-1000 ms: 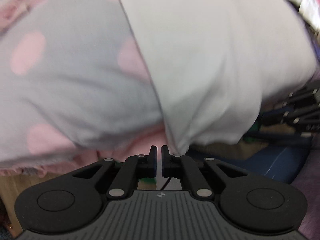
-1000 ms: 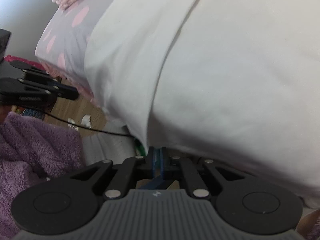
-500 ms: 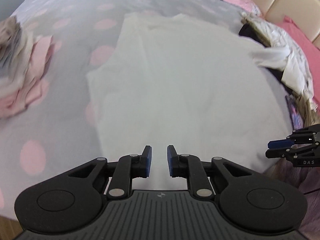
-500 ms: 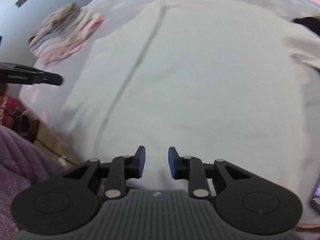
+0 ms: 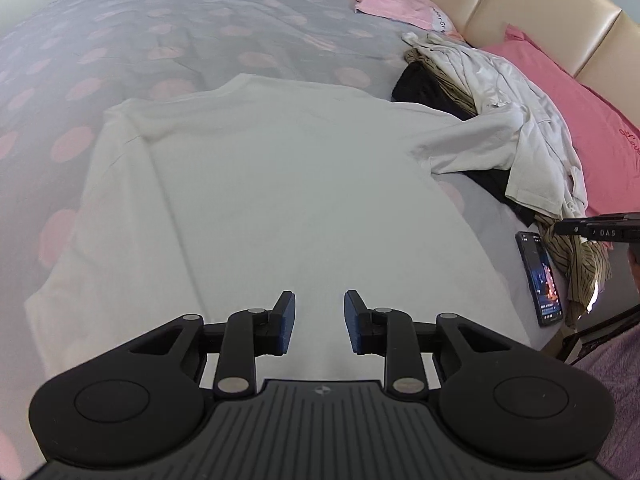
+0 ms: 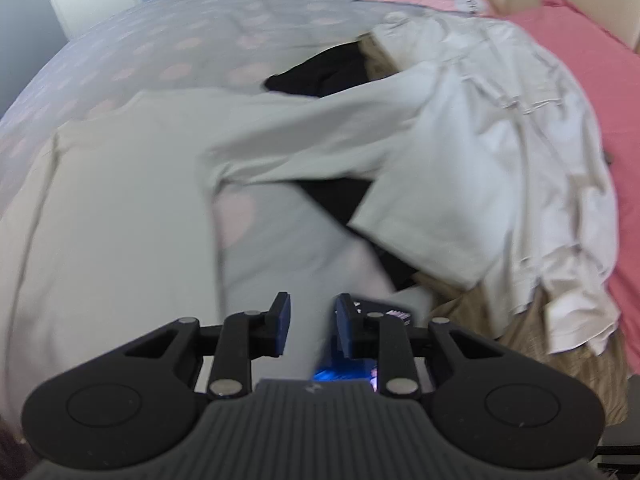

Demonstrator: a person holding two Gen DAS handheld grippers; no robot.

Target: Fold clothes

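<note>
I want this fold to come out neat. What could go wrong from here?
1. The shirt's right sleeve lies over the clothes pile; folding it in could drag other garments along.
2. The phone lies beside the shirt near the bed edge; a sweep might knock it off.
3. The left sleeve looks bunched, which may leave a lumpy fold.

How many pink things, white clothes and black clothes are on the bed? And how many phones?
Pink pillows: 2, the dark pink pillow and the light pink pillow
White clothes: 2, the spread white T-shirt and the crumpled white shirt
Black clothes: 1, the black garment in the pile
Striped tan clothes: 1, the striped tan garment
Phones: 1, the phone
Total: 7
</note>
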